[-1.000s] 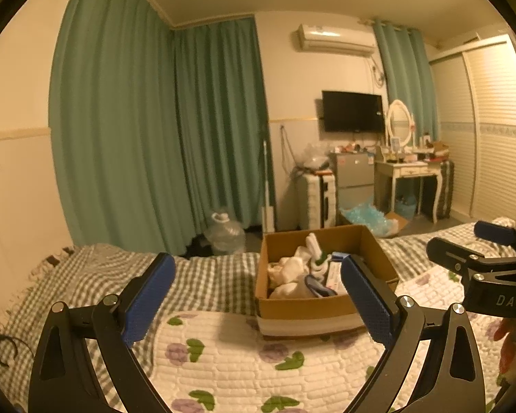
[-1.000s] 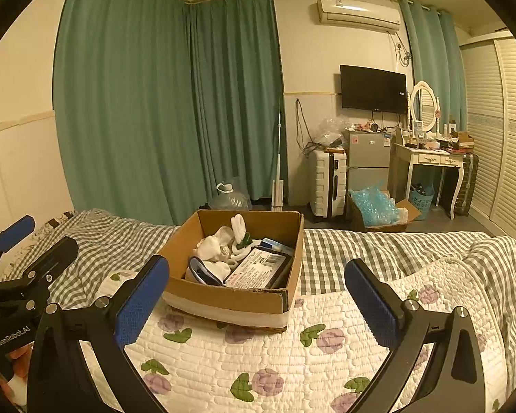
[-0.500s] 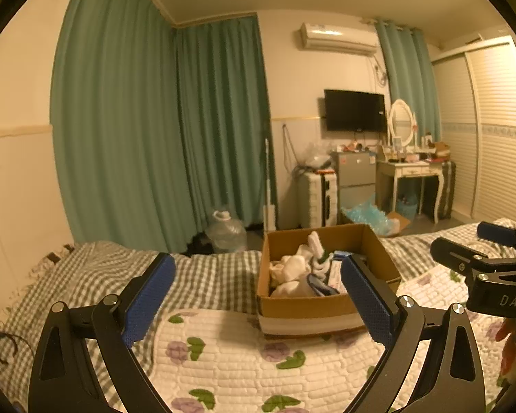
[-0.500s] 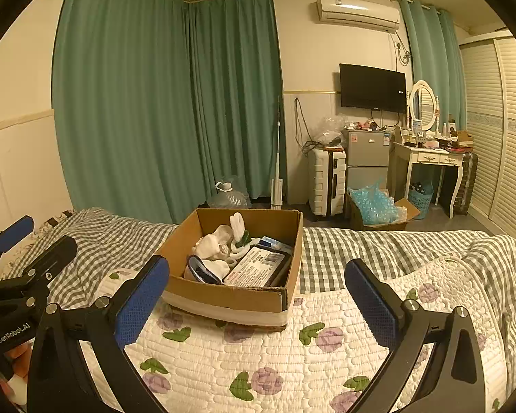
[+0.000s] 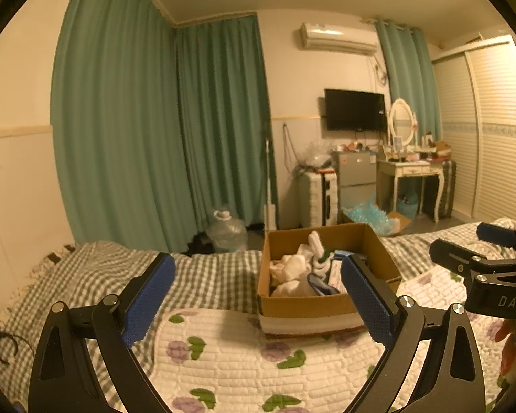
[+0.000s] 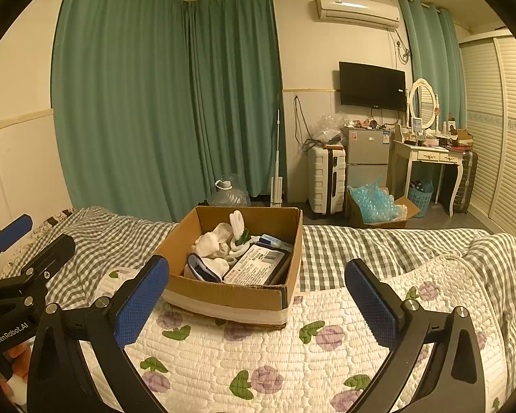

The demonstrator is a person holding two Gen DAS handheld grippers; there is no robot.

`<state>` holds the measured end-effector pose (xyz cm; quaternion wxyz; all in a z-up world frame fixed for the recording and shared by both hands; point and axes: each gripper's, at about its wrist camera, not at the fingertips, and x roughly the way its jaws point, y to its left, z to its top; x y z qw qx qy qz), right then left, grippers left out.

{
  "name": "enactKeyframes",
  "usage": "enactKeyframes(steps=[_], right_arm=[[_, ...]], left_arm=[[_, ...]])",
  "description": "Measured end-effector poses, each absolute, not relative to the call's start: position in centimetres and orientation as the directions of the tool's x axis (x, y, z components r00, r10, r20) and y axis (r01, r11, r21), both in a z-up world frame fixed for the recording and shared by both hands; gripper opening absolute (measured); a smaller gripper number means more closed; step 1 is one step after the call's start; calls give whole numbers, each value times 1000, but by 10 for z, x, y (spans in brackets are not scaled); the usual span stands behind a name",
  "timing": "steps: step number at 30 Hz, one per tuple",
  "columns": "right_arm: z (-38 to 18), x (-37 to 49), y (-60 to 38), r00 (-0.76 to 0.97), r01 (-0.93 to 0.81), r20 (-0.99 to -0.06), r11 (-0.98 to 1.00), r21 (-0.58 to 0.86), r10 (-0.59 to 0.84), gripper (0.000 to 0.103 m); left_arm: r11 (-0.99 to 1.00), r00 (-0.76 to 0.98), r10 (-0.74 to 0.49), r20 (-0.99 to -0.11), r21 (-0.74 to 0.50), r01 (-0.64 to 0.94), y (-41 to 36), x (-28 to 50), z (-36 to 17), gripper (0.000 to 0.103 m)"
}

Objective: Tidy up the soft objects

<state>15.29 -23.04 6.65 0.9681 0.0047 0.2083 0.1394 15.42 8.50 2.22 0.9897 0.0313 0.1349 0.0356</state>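
A brown cardboard box (image 5: 302,304) (image 6: 223,297) sits on the bed ahead of both grippers. It holds white socks (image 5: 290,268) (image 6: 211,241), a dark blue-edged soft item (image 6: 201,268) and a flat labelled packet (image 6: 254,263). My left gripper (image 5: 258,304) is open and empty, held above the quilt short of the box. My right gripper (image 6: 256,306) is open and empty, also short of the box. Each gripper shows at the edge of the other's view.
A white floral quilt (image 6: 258,354) lies over a grey checked bedspread (image 5: 96,275). Beyond the bed stand green curtains (image 6: 161,103), a water jug (image 6: 228,196), a white suitcase (image 6: 326,179), a small fridge (image 6: 366,155), a dressing table (image 6: 430,158) and a box of blue plastic (image 6: 375,206).
Both views have shifted very slightly; the box sits a touch lower and nearer. Both grippers stay open and empty.
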Motion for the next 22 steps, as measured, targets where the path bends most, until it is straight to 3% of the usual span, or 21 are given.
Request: enactKeyframes(steps=[22], right_arm=[[63,152,-229,875,-264,-401,962,74,271,102]], left_arm=[[996,957,66,-284,77,-45,87,156,20,99]])
